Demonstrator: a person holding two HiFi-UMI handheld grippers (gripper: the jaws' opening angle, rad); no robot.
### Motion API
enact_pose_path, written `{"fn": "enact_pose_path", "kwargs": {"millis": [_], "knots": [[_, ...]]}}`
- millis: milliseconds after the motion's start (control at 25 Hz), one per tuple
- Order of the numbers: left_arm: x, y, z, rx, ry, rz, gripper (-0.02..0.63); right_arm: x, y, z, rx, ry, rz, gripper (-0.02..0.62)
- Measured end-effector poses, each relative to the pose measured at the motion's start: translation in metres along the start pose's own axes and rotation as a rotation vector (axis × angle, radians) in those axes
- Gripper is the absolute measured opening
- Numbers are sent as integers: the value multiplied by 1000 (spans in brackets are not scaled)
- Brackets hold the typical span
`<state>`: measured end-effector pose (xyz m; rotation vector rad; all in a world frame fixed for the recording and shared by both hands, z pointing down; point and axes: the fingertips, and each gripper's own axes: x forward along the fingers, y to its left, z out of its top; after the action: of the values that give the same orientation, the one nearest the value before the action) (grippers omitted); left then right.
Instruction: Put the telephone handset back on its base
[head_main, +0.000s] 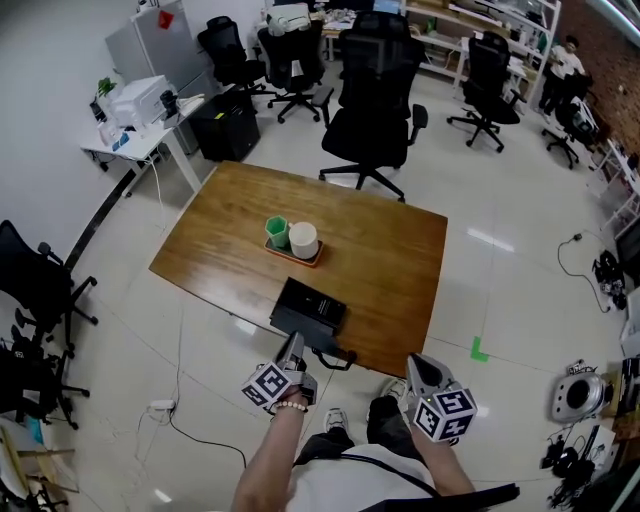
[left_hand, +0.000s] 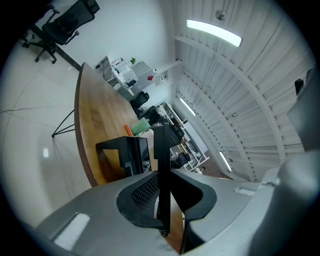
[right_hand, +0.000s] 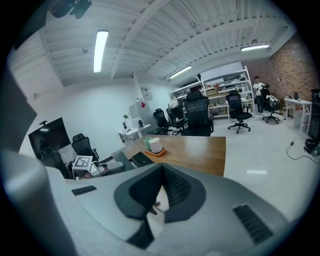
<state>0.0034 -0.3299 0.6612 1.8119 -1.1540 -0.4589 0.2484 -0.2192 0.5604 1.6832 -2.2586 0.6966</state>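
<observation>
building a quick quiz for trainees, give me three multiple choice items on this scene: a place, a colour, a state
1. Where is the orange tray? A on the wooden table; B on the floor; C on a chair.
2. What colour is the cup beside the white cylinder? A red; B green; C blue.
3. The left claw is: A open and empty; B shut on the handset; C holding a cup.
A: tray rests on tabletop. B: head view shows it green. B: its pads clamp the black handset.
</observation>
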Motion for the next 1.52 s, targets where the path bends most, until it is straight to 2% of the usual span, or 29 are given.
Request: {"fn": "enact_pose_path", "kwargs": {"millis": [160,560,960,1360,1520], "knots": [[18,12,0,-11,-18,-8,67,12,-15,12,-12,1,6,2],[35,44,-9,-74,-60,33,67,34,-35,25,-37,20,31,2],[39,54,-10,-82,-53,16,67,42,-46,29,-33,34,33,2],[43,64,-11,-106,-35,40,67,42,-47,23,-33,44,32,2],[44,66,-12,-83,-13,52,75,42,-43,24,-35,41,36,2]]}}
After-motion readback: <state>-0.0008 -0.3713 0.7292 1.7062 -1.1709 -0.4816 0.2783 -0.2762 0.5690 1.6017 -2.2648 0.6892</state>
